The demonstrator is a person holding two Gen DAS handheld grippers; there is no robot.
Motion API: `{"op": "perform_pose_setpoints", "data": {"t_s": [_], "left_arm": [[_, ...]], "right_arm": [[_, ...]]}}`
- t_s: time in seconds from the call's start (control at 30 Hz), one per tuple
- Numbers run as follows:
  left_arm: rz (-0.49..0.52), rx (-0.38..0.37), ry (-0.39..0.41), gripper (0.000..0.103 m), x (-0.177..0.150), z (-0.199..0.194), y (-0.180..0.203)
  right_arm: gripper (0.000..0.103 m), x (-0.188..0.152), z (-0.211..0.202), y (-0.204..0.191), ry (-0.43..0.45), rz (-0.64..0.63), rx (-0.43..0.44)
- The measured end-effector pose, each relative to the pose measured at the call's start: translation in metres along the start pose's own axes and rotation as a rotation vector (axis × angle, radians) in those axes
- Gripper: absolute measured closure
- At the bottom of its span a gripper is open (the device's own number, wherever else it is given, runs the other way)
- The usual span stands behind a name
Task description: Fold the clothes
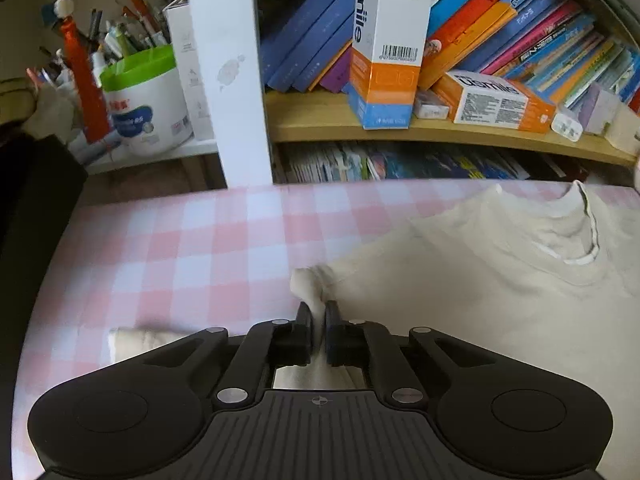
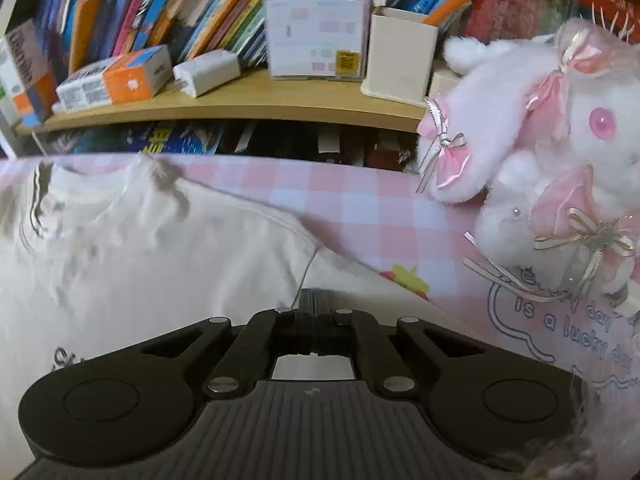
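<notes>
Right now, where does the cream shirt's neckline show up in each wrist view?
Left wrist: the neckline sits at upper right, at the far edge of the cream shirt.
Right wrist: the neckline sits at upper left.
Shared landmark: the orange and white box lying flat on the wooden shelf.

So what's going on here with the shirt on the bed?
A person is folding a cream T-shirt spread on a pink checked sheet. The left gripper is shut on a pinch of the sleeve. The right gripper is shut over the shirt's other side, beside a plush rabbit.
</notes>
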State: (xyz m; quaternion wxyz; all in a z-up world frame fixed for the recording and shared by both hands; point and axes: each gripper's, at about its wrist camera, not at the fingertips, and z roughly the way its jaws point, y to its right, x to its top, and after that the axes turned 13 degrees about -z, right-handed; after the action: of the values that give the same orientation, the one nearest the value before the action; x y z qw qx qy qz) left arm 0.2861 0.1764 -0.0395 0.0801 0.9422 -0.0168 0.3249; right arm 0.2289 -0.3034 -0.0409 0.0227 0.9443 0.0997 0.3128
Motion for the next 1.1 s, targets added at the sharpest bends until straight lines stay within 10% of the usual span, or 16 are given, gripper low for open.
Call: {"op": "perform_pose_setpoints", "data": {"t_s": [0.27, 0.4, 0.53, 0.67, 1.1], "left_arm": [[0.013, -0.005, 0.001, 0.088, 0.003, -0.008, 0.002], [0.02, -0.022, -0.021, 0.028, 0.0, -0.01, 0.004], [0.013, -0.028, -0.028, 0.041, -0.002, -0.01, 0.005], [-0.021, -0.015, -0.008, 0.095, -0.004, -0.007, 0.003], [-0.055, 0.029, 0.028, 0.097, 0.013, 0.015, 0.01]], "right_arm": [[0.099, 0.008, -0.003, 0.017, 0.028, 0.135, -0.034], [0.063, 0.006, -0.023, 0.009, 0.075, 0.118, 0.023], [0.061, 0.01, -0.013, 0.005, 0.045, 0.113, 0.032], [0.084, 0.009, 0.002, -0.003, -0.003, 0.116, 0.014], [0.098, 0.022, 0.013, -0.006, 0.005, 0.11, -0.101]]}}
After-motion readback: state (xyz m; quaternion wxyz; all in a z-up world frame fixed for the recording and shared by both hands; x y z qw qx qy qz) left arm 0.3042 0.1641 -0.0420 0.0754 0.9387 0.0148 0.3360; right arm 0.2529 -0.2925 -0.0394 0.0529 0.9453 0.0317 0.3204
